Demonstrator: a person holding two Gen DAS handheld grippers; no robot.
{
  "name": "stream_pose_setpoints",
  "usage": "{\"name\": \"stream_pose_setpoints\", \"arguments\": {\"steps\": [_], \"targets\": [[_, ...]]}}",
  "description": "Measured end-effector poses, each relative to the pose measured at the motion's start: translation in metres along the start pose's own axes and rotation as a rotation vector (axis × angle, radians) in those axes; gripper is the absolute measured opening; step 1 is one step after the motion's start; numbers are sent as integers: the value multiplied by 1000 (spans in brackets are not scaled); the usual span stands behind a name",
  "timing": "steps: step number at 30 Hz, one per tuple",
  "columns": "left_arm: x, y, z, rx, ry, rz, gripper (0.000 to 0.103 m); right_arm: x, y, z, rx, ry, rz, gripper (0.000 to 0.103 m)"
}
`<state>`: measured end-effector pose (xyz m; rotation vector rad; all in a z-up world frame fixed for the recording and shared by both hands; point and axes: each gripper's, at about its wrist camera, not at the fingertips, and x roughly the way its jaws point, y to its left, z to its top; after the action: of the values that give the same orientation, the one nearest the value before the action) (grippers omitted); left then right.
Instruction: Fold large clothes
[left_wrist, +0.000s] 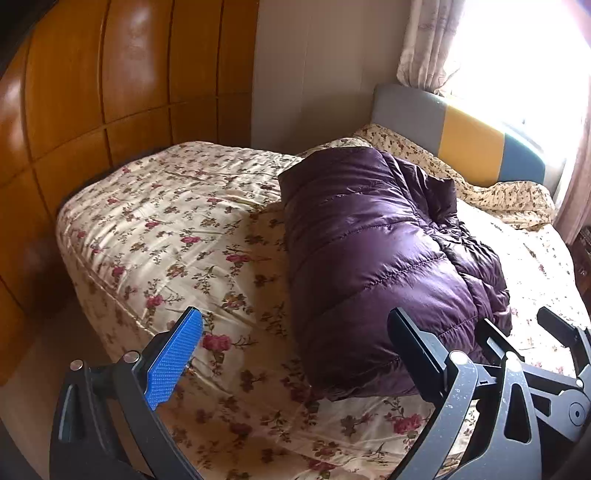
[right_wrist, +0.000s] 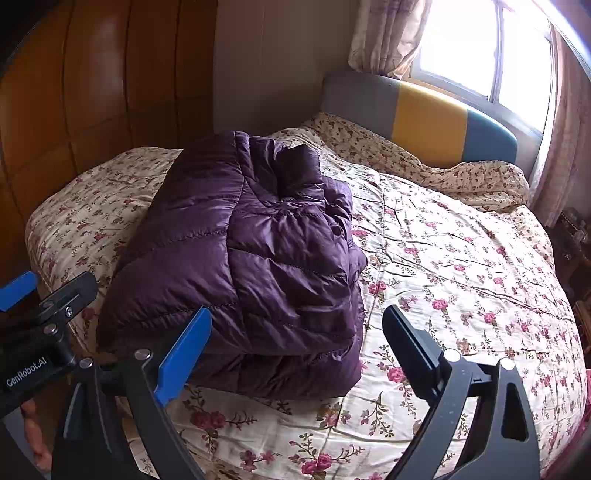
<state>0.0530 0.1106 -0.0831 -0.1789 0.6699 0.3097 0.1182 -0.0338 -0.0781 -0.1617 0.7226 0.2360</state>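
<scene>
A purple quilted down jacket (left_wrist: 369, 258) (right_wrist: 240, 258) lies folded into a thick bundle on the bed's floral quilt (left_wrist: 166, 221) (right_wrist: 461, 277). My left gripper (left_wrist: 295, 354) is open at the bundle's near left corner, its pads clear of the fabric. My right gripper (right_wrist: 297, 350) stands wide open just short of the bundle's near edge, holding nothing. Each wrist view also catches the other tool: the right gripper (left_wrist: 524, 328) beside the bundle's near right corner, the left gripper (right_wrist: 46, 291) at its near left side.
A wooden wardrobe (left_wrist: 92, 110) runs close along the bed's left side. A grey, yellow and blue headboard (right_wrist: 424, 118) stands at the far end under a bright window (right_wrist: 480, 48) with curtains. A crumpled floral blanket (right_wrist: 461, 177) lies along the headboard.
</scene>
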Motion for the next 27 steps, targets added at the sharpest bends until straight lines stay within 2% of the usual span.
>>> {"name": "stream_pose_setpoints", "arguments": {"steps": [9, 19, 27], "targets": [[0, 2, -2, -9, 6, 29, 99, 1, -3, -2, -7, -3, -17, 95], [2, 1, -4, -17, 26, 2, 99, -2, -10, -6, 6, -8, -28, 98], [-10, -6, -3, 1, -7, -7, 99, -4, -17, -10, 24, -3, -38, 98]]}}
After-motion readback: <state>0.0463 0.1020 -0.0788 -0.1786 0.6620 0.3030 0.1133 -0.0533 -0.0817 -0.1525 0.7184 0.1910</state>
